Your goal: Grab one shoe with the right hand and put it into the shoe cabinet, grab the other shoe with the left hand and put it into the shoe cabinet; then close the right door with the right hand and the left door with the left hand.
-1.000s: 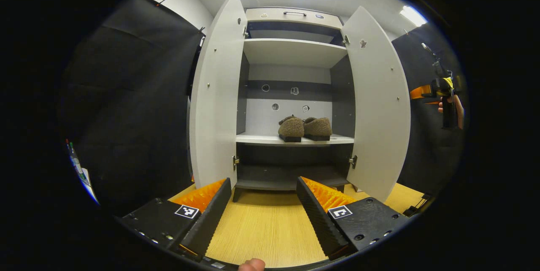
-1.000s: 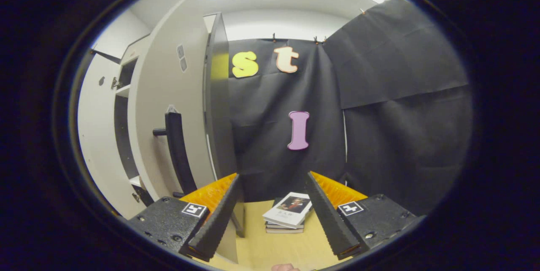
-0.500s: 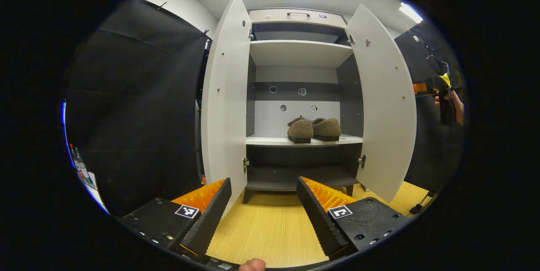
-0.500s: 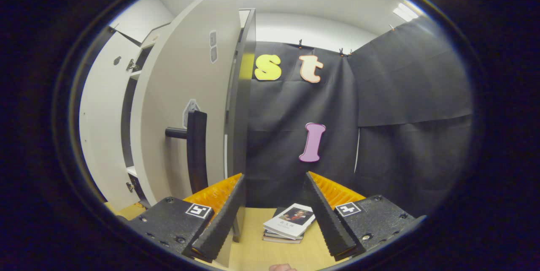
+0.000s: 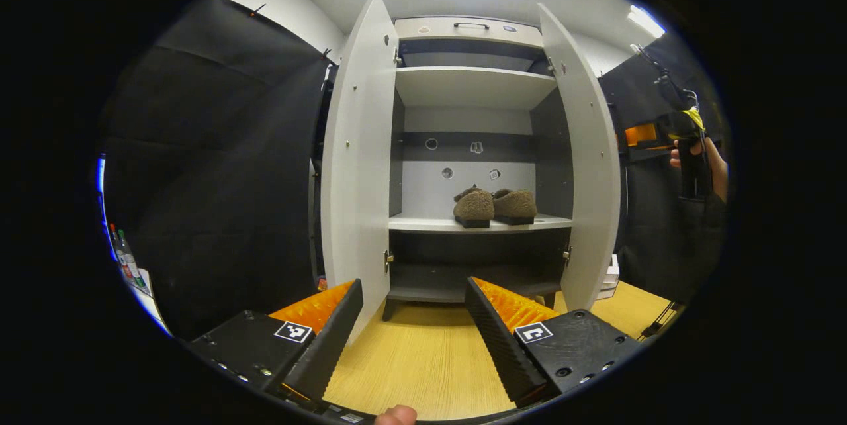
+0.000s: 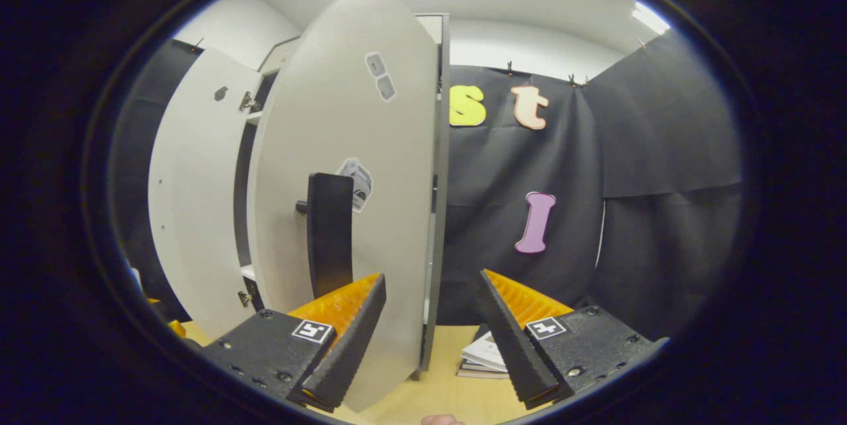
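Observation:
Two brown fuzzy shoes (image 5: 473,206) (image 5: 515,205) sit side by side on the middle shelf of the white shoe cabinet (image 5: 473,84). The left door (image 5: 357,147) stands wide open. The right door (image 5: 589,160) is swung partway inward. My left gripper (image 5: 413,332) is open over the wooden floor, well short of the cabinet. In the right gripper view, my right gripper (image 6: 430,332) is open just behind the right door's outer face (image 6: 370,147), low beside its black handle (image 6: 329,233). Whether a finger touches the door I cannot tell. A hand holds that gripper (image 5: 642,137) at the far right.
A small stack of books (image 6: 486,355) lies on the wooden floor (image 5: 423,359) by the cabinet's right side. Black cloth walls (image 5: 218,167) close in both sides. Bottles (image 5: 126,259) stand at the far left. The left door (image 6: 192,200) is seen beyond the right one.
The right door has swung inward from wide open, and my right gripper has followed its outer face. My left gripper has turned slightly left and stays open.

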Tool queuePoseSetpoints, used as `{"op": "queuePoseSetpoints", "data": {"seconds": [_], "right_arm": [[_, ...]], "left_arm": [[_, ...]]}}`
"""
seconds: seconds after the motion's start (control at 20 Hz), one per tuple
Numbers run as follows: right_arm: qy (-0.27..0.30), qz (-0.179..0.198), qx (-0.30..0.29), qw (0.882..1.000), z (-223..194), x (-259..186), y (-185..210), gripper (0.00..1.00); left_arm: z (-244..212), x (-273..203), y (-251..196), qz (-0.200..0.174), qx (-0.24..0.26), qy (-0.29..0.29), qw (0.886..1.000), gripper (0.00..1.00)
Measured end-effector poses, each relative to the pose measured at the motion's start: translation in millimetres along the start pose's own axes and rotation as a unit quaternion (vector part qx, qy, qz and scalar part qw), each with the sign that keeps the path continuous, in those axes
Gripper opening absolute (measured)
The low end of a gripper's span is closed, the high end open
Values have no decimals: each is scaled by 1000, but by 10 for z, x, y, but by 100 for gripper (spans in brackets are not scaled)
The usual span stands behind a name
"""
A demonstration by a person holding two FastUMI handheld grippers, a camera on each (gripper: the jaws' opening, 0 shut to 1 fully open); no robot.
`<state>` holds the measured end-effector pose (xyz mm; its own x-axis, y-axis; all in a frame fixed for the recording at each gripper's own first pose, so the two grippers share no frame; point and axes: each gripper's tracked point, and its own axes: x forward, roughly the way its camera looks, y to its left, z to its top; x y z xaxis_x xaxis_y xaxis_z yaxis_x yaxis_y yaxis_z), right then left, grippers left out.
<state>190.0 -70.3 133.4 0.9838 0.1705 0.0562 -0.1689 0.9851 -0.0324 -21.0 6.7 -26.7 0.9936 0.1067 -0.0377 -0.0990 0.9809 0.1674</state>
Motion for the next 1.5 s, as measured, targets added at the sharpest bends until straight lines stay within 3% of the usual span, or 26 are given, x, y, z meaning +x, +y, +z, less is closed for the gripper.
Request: {"op": "queuePoseSetpoints", "data": {"seconds": [0.05,0.15,0.2,0.3,0.6,0.85,1.3,1.5], "right_arm": [[1,11,5,1000,-7,44,100,92],[2,30,13,999,-12,154,314,92],[3,38,14,999,-23,218,430,87],[-2,48,9,999,-22,372,636,92],[-1,33,9,999,-99,510,740,93],[-10,-4,24,1000,-268,-43,511,94],[14,-88,46,995,-1300,-1206,311,96],[32,-94,30,995,-1615,-1466,349,96]], "left_arm": [[-1,-17,25,2,-2,1,1000,95],[28,-29,42,4,-4,-2,1000,95],[48,-36,69,8,0,-4,1000,95],[97,-49,126,15,3,-11,1000,95],[82,-45,206,23,-8,-3,1000,95],[154,-39,167,15,-13,-3,1000,95],[290,95,-166,-27,-21,-6,999,95],[240,89,-305,-50,-37,8,998,95]]}}
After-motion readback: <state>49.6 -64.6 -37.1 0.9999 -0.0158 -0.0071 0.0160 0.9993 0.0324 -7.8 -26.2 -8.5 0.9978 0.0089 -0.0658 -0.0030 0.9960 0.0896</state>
